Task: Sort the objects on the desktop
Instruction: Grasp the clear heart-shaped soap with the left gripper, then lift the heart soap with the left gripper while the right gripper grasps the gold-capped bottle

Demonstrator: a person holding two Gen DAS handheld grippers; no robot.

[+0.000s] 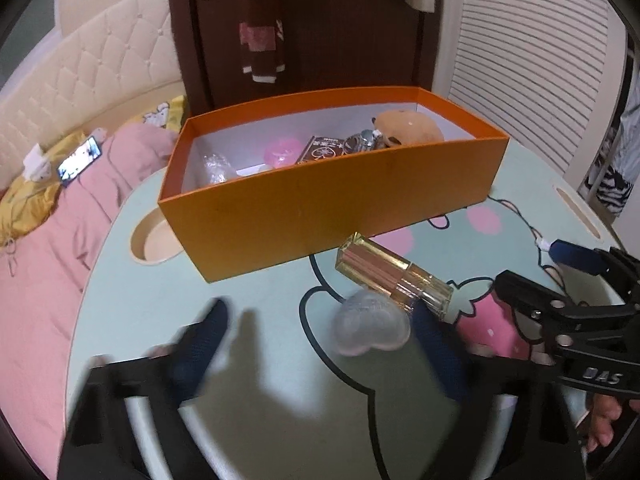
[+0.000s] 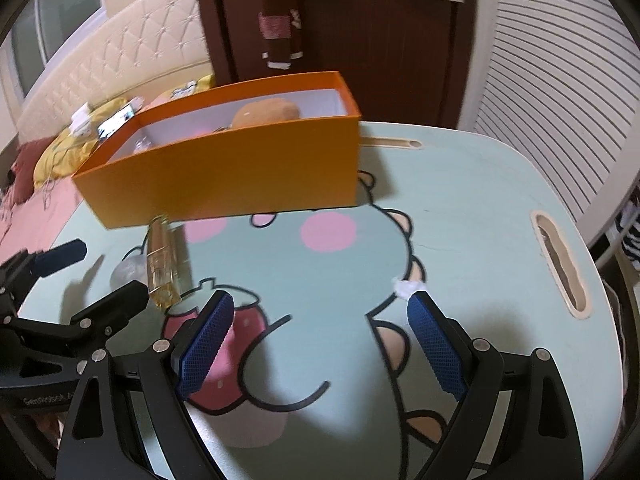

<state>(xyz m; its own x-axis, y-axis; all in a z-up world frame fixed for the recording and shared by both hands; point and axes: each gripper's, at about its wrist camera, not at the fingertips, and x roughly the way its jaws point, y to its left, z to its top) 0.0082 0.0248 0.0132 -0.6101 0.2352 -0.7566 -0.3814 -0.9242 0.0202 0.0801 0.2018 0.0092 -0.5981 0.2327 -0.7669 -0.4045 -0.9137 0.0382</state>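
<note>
blue-padded fingers [image 1: 432, 344] of the left gripper [image 1: 320, 344] are standing apart with a clear heart-shaped case [image 1: 370, 326] lying between them, nearer the right-hand pad, not yet visibly pinched. just beyond the tips a perfume bottle [image 1: 394, 276] is lying on its side, probably waiting its turn. further ahead the orange box [image 1: 320, 208] is gathering sorted items. the right gripper [image 2: 320, 344] is hanging open over bare table [image 2: 460, 200], likely keeping clear.
</note>
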